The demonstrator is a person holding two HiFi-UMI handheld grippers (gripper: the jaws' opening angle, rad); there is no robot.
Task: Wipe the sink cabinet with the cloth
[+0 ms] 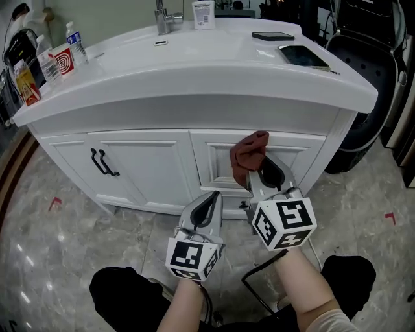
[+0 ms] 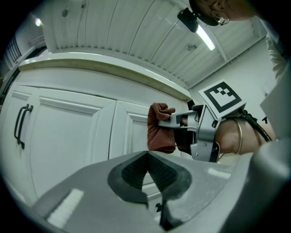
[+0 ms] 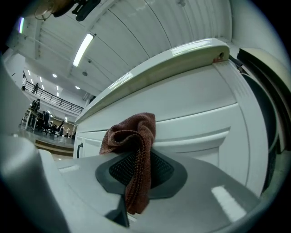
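Note:
A white sink cabinet (image 1: pixel 142 162) with panelled doors stands under a white countertop (image 1: pixel 214 65). My right gripper (image 1: pixel 264 170) is shut on a reddish-brown cloth (image 1: pixel 249 154), which is bunched against the right door panel (image 1: pixel 295 155). In the right gripper view the cloth (image 3: pixel 134 150) hangs out between the jaws, against the door (image 3: pixel 195 132). My left gripper (image 1: pixel 206 209) is shut with nothing in it, lower and left of the right one, short of the cabinet. The left gripper view shows the cloth (image 2: pixel 159 129) and the right gripper (image 2: pixel 175 119) ahead.
Black handles (image 1: pixel 104 163) sit on the left doors. On the countertop are a faucet (image 1: pixel 165 16), bottles (image 1: pixel 48 61), a red-and-white cup (image 1: pixel 63 59), a phone (image 1: pixel 272 35) and a tablet (image 1: pixel 303 56). A black chair (image 1: pixel 363 84) stands at the right. The floor (image 1: pixel 58 253) is grey marble.

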